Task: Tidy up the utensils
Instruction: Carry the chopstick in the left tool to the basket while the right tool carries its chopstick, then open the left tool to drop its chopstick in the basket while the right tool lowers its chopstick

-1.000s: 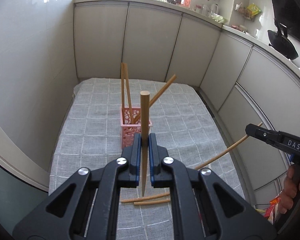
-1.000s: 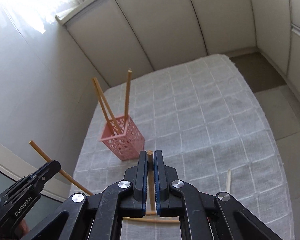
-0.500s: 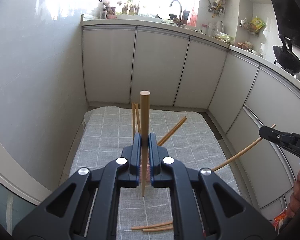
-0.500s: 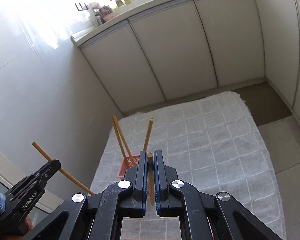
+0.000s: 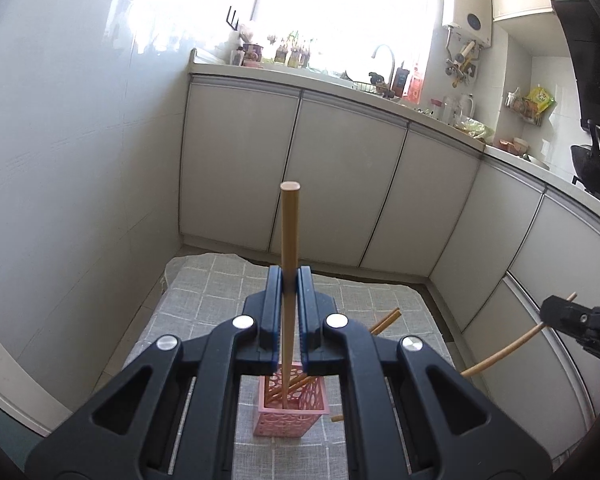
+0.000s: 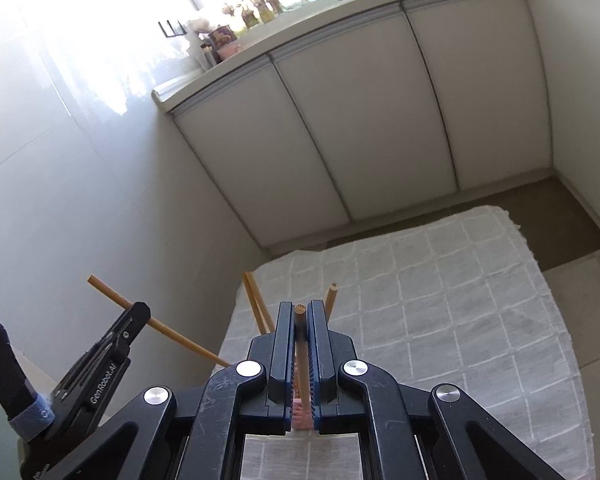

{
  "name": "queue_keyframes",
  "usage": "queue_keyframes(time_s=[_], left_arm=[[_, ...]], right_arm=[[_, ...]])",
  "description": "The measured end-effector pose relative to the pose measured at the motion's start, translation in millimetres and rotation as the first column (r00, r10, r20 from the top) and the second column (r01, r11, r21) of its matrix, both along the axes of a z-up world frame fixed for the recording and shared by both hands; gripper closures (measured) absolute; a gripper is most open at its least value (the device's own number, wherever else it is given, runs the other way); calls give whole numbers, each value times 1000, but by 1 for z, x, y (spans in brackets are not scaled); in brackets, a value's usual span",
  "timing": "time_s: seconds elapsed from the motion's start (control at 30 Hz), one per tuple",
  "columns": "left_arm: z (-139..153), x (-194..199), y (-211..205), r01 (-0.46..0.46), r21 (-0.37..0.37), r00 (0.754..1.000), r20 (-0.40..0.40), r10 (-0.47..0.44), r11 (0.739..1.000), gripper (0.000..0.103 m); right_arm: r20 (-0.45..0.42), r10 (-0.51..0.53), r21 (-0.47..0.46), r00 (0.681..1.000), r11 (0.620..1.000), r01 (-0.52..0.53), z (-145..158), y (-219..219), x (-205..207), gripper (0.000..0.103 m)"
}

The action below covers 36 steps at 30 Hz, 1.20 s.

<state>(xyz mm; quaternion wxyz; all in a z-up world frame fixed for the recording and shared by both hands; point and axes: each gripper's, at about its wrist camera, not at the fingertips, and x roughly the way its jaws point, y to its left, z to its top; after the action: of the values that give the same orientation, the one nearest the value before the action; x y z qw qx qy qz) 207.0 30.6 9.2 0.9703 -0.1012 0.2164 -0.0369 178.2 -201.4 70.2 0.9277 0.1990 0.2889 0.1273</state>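
Note:
My left gripper (image 5: pixel 289 280) is shut on a wooden chopstick (image 5: pixel 289 232) that stands upright, its lower tip inside the top of the pink perforated holder (image 5: pixel 291 420). Other chopsticks (image 5: pixel 384 320) lean in the holder. My right gripper (image 6: pixel 300 314) is shut on another chopstick (image 6: pixel 300 310), held above the holder (image 6: pixel 302 418), which shows only as a pink sliver between the jaws. The right gripper also shows in the left wrist view (image 5: pixel 580 320), the left gripper in the right wrist view (image 6: pixel 112 344).
The holder stands on a grey checked cloth (image 6: pixel 440 300) on the floor. White cabinets (image 5: pixel 340 172) line the back and right, a tiled wall (image 5: pixel 80 160) the left. A chopstick end (image 5: pixel 337 418) lies on the cloth right of the holder.
Both grippers have moved forward over the holder and tilted up. The left chopstick's tip has gone down into the holder's opening. The loose chopsticks on the cloth have dropped out of sight.

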Motion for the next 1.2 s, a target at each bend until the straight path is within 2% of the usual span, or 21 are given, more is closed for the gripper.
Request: queue_keyframes(time_s=[0.1,0.23,0.33,0.43,0.6,0.7,0.77,0.9,0.97,1.0,1.07,1.13,1.17,1.2], left_arm=[[-17,15,0,5,-12,998,-56,-6,1000,95],[-32,31,-8,26,24,990,-136,-23,999,95],[-45,37,-13,89,17,979,-185,-84,996,95],[-46,31,-14,91,36,979,-184,-83,995,77],[-30,15,-8,84,38,982,-173,-76,996,50],[-29,0,-1,82,54,977,-202,-69,995,47],[-32,-7,2,80,91,972,-228,-58,993,46],[-43,-21,7,74,147,964,-264,-32,986,35],[-52,-16,7,101,153,959,-277,-55,983,33],[-56,-10,7,112,154,954,-293,-63,982,33],[-54,15,8,118,134,963,-258,-80,984,33],[-50,38,6,91,166,968,-245,-48,982,34],[-52,44,9,72,133,963,-267,-34,988,36],[-56,47,13,81,68,958,-282,-59,994,37]], right_arm=[[0,-4,7,1000,1000,4,-1,-2,4,99],[-2,-11,12,1000,1000,11,-4,-1,7,99],[2,-13,0,1000,1000,13,-6,3,9,99],[18,-14,-13,1000,1000,14,-6,8,9,99],[66,-25,-13,998,1000,26,-1,11,9,99],[83,-32,-21,996,999,34,-2,15,13,99],[81,-35,-25,996,999,37,-6,19,18,99],[132,-34,-27,991,999,38,-11,23,23,99],[88,-23,-36,996,999,26,-19,27,30,99],[54,-17,-12,998,1000,17,-26,27,34,98],[-1,3,16,1000,1000,-3,-38,28,41,98],[-41,-9,5,999,1000,10,-49,28,44,98],[-49,-19,9,999,1000,19,-52,25,45,98],[-55,-19,24,998,1000,20,-54,20,46,98]])
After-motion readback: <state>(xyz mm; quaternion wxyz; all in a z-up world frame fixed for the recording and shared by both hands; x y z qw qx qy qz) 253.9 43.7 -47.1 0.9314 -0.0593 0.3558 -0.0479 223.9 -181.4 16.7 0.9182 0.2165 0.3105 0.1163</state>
